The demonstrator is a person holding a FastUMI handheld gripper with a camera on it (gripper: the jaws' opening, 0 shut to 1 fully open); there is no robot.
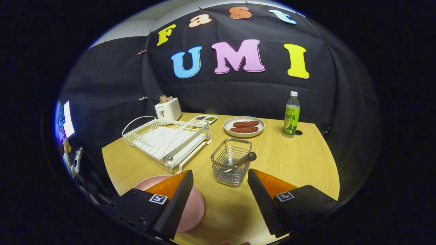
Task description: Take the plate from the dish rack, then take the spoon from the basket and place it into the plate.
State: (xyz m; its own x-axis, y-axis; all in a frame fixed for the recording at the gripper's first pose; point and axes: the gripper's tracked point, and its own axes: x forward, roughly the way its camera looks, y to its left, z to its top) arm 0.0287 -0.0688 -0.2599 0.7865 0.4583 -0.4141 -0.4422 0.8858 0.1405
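Note:
A pink plate (194, 207) lies flat on the wooden table, partly hidden under my left finger. Just ahead of the fingers stands a small wire basket (231, 162) holding a spoon (242, 159), whose dark handle leans out over the basket's right rim. Beyond the plate, to the left of the basket, sits the white dish rack (167, 137), with nothing standing in it. My gripper (220, 175) is open, its fingers spread wide with only bare table between them, the basket a short way ahead.
A white plate with two brown sausages (244, 126) sits behind the basket. A green drink bottle (291, 115) stands at the back right. A white toaster (168, 108) and a small condiment tray (205, 118) are behind the rack. A screen (65, 119) glows at the far left.

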